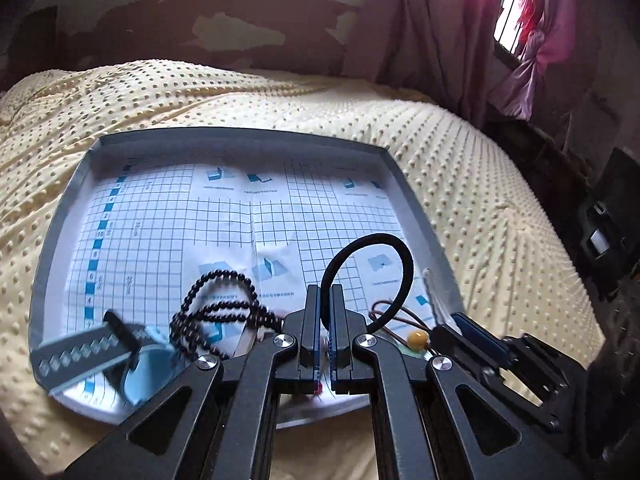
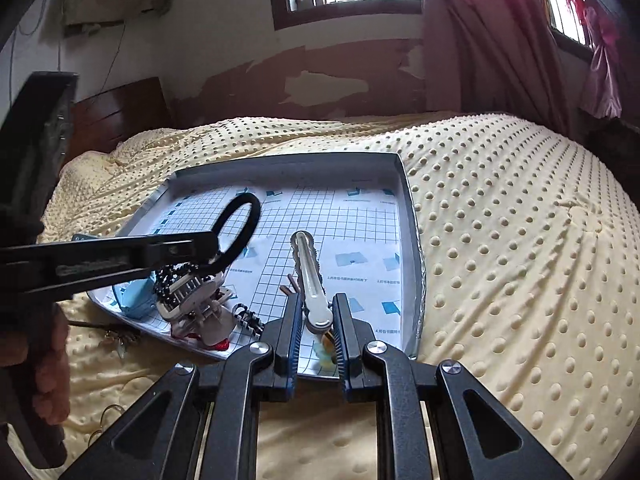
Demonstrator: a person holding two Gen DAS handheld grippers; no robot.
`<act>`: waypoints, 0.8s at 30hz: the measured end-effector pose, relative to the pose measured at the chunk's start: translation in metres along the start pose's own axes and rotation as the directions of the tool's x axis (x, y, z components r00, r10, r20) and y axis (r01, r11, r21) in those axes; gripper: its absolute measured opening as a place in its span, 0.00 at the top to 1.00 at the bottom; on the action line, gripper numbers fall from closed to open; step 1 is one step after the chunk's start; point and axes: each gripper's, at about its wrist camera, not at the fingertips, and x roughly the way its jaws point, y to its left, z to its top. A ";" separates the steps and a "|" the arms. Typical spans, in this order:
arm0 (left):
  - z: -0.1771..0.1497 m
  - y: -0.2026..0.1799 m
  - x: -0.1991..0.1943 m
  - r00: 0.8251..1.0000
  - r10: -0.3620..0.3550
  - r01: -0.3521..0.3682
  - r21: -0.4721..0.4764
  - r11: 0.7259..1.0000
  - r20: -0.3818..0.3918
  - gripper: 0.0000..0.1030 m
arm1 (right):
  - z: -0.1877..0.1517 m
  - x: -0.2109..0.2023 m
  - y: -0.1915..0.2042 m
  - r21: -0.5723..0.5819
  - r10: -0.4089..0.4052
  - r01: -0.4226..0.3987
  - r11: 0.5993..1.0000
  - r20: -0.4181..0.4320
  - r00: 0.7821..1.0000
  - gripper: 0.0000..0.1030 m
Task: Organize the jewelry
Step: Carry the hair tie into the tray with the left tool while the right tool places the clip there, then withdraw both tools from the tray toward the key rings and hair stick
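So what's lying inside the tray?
Inside the tray: black bead strand, silver hair clip, blue clip, amber bead on cord, over grid paper. The grippers hide whatever lies beneath them.

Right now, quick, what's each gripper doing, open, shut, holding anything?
Left gripper: shut on the black hair tie, lifted above the tray.
Right gripper: shut on the silver hair clip.
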 end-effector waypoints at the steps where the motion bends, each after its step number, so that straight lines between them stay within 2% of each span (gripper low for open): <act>1: 0.000 -0.003 0.005 1.000 0.007 -0.007 0.000 1.000 -0.019 0.98 | 0.000 0.002 -0.001 0.007 0.002 -0.002 1.000 -0.006 1.000 0.86; 5: 0.002 -0.005 0.024 0.996 0.029 -0.030 -0.006 1.000 -0.089 0.98 | -0.002 0.014 -0.008 0.045 0.008 -0.006 0.999 -0.046 0.999 0.86; 11: -0.002 -0.003 0.034 0.988 0.065 -0.067 -0.014 0.998 -0.138 0.98 | -0.005 0.018 -0.021 0.101 0.022 -0.016 0.995 -0.065 0.998 0.86; 17: -0.002 0.005 0.036 0.986 0.013 -0.029 -0.093 0.995 -0.164 0.98 | -0.004 0.011 -0.029 0.137 0.025 -0.016 0.990 -0.065 0.998 0.85; 18: -0.002 0.005 0.035 0.986 0.003 -0.021 -0.108 0.994 -0.165 0.97 | -0.004 0.011 -0.030 0.140 0.021 -0.012 0.990 -0.068 0.997 0.84; 21: -0.002 0.009 0.031 0.988 -0.009 -0.012 -0.138 0.990 -0.155 0.96 | -0.002 0.006 -0.035 0.153 0.012 -0.003 0.988 -0.057 0.998 0.69; 24: -0.002 0.011 0.024 0.992 -0.030 0.010 -0.156 0.988 -0.125 0.92 | 0.000 0.000 -0.039 0.157 0.010 -0.003 0.988 -0.047 0.999 0.68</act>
